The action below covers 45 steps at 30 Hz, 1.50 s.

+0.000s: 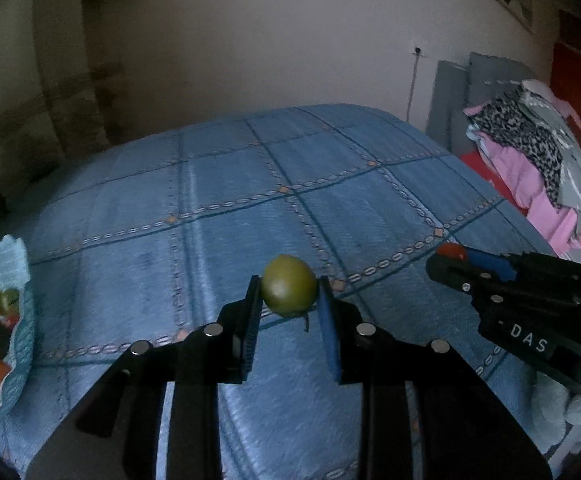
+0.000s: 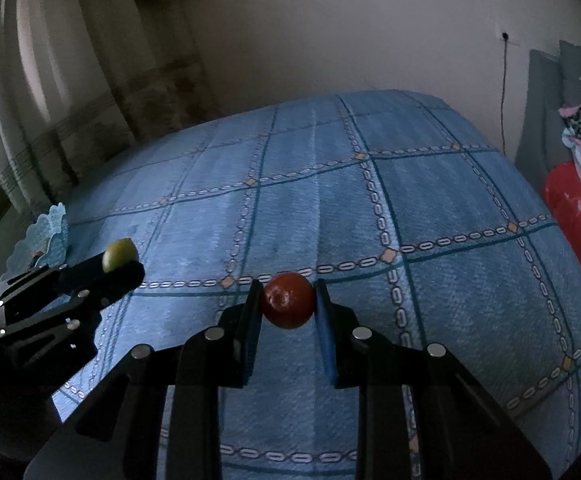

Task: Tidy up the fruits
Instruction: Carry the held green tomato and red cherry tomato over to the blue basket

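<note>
Blue checked bedspread [image 1: 250, 200] is covering the bed, with curtains [image 2: 50, 100] hanging far left and clothes [image 1: 530, 152] piled right. Left gripper [image 1: 288, 292] fingers are pinching a green fruit [image 1: 289, 289]; right gripper [image 2: 288, 300] fingers are squeezing a red fruit [image 2: 288, 300]. Only the left view is showing fruit filling the scalloped dish [image 1: 14, 264].

Left gripper [image 1: 289, 300] clamping a green fruit [image 1: 288, 290] above a blue checked bedspread [image 1: 250, 208], right gripper [image 1: 456, 258] gripping a red fruit [image 1: 452, 251], scalloped blue bowl [image 1: 8, 264] of fruits at left edge
</note>
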Tool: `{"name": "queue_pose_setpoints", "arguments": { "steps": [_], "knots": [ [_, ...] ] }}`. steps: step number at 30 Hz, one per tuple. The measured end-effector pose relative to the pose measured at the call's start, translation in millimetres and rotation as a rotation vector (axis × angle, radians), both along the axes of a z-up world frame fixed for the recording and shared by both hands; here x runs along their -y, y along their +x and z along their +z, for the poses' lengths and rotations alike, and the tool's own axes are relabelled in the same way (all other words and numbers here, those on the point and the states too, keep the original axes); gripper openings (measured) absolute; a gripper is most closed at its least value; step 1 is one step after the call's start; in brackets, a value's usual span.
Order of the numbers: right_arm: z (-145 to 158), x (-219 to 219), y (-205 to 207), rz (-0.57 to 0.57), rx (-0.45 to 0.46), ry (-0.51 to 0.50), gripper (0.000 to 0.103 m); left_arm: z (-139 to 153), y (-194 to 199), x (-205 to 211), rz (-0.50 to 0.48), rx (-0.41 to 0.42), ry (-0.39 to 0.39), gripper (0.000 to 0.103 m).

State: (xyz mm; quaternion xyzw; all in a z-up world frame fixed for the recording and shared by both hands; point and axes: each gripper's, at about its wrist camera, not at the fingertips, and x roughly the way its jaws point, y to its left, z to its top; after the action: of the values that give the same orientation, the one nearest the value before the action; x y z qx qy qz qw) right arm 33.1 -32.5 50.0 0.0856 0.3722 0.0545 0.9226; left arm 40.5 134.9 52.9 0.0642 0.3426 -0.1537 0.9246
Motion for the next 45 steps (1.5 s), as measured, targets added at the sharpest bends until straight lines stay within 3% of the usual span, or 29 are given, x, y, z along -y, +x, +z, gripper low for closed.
{"name": "queue_pose_setpoints", "arguments": {
  "steps": [25,45],
  "knots": [
    [15,-72,-18,0.123,0.022,0.004,0.026,15,-39,-93,0.176,0.052,-0.045,0.028],
    [56,-224,8,0.408,0.073,0.042,0.026,36,-47,-231,0.435,0.111,-0.085,0.028]
  ]
}}
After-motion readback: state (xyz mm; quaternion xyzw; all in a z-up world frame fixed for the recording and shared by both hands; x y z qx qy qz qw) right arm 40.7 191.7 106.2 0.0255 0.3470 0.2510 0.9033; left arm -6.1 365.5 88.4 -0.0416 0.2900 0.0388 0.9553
